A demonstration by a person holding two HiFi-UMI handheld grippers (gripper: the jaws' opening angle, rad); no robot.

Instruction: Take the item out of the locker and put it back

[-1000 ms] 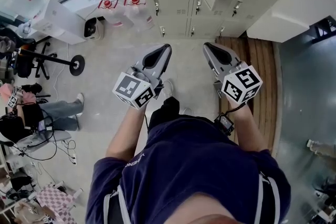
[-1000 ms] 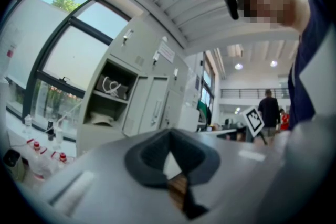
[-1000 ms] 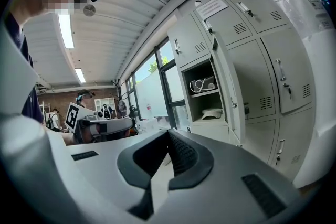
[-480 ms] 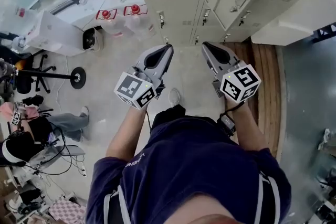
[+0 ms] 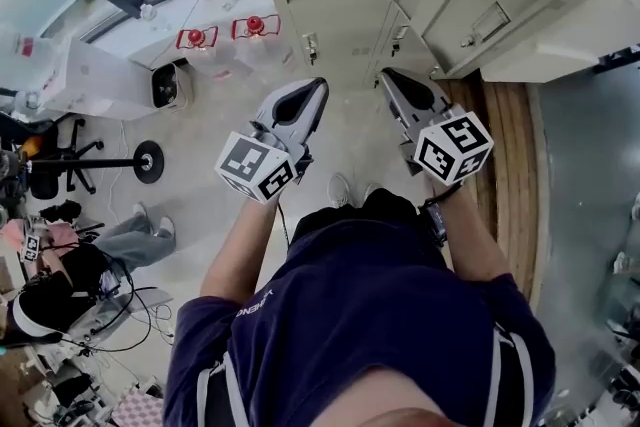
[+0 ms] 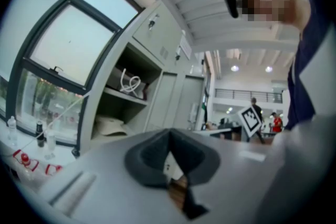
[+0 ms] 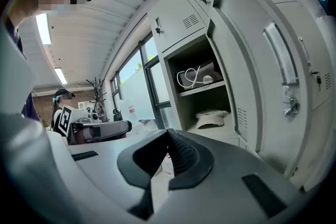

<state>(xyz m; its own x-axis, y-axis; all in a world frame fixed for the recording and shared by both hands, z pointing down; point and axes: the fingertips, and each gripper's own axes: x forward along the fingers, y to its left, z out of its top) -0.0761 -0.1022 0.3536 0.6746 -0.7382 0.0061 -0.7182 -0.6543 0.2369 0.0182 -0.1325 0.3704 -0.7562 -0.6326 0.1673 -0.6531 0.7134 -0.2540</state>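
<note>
Open locker [image 7: 171, 93] of pale grey sheet metal, its flat louvred door [image 7: 278, 60] swung aside. The item, a soft cream cap [image 7: 212, 118], lies slumped on the lower shelf [image 7: 223, 132]. A looped white cable [image 7: 193, 77] rests on the upper shelf [image 7: 202, 89]. The left gripper [image 5: 318, 85] and right gripper [image 5: 385, 75] are smooth grey tapered shells with dark ribbed pads [image 7: 181, 156], held side by side, well apart from the cap. Both claws are closed, tips meeting, with nothing between them.
</note>
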